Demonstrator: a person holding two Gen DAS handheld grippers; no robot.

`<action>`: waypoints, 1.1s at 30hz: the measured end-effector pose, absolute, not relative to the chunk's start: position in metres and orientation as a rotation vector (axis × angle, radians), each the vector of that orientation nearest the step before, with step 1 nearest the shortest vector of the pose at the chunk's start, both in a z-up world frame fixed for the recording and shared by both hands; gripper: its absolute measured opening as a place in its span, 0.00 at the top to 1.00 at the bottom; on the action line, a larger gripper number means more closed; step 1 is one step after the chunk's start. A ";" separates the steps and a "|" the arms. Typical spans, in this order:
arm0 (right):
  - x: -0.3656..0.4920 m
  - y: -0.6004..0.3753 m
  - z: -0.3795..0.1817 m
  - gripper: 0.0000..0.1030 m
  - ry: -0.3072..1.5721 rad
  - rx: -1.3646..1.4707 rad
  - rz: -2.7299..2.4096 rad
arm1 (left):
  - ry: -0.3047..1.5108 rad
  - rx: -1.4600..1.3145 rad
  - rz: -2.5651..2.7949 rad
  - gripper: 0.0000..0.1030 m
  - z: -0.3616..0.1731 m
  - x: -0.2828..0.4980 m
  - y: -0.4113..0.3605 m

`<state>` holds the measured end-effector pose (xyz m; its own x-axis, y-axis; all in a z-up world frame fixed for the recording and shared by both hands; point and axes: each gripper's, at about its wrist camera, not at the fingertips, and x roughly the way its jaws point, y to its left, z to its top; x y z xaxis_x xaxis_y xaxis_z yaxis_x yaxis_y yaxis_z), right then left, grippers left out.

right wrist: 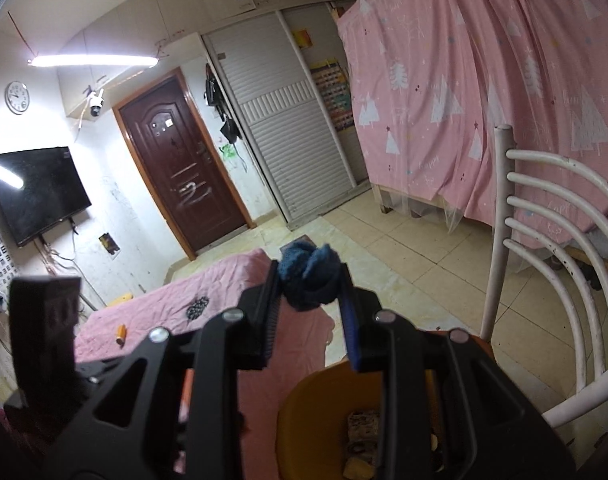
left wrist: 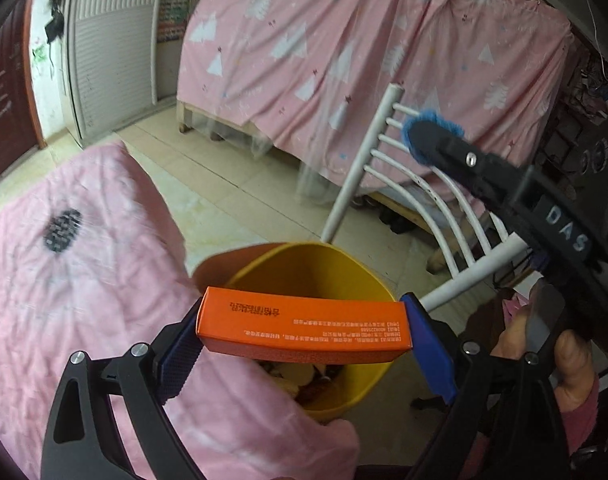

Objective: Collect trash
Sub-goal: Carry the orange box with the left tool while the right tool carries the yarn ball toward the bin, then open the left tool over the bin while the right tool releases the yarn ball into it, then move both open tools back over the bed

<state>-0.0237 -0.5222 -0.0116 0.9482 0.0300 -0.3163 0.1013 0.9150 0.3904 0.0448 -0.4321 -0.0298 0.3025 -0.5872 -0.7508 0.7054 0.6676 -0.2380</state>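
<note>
**Both claws loaded over the yellow bin**

Your left claw [left wrist: 304, 330] is clamped on a rectangular orange carton [left wrist: 302, 326], a smooth printed cardboard box held flat by its two short ends between the blue ribbed pads [left wrist: 428, 344]. The carton sits directly above the mouth of the yellow bin [left wrist: 356, 280], a smooth plastic pail with a rounded rim; scraps lie in its bottom, too blurred to identify.

Your right claw [right wrist: 310, 284] is closed around a dark blue fuzzy wad [right wrist: 309, 276], soft and balled, pinched between the two pads at their tips. In the right wrist view the bin shows below and in front of that claw.

Just left of the bin stands a surface draped in wrinkled pink cloth [left wrist: 84, 272], printed with a dark oval patch [left wrist: 63, 231]. A small orange cylinder [right wrist: 121, 334] lies on the cloth, well apart from the bin.

To the right stands a white metal chair [left wrist: 388, 160] with curved tubular rails, its paint chipped. Beyond lie glossy beige floor tiles [left wrist: 208, 168] and a pink curtain [left wrist: 344, 48] patterned with white trees.
</note>
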 end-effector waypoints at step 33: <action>-0.010 -0.450 0.009 0.20 0.273 0.340 0.050 | 0.808 0.106 -0.678 0.13 -0.005 0.056 -0.344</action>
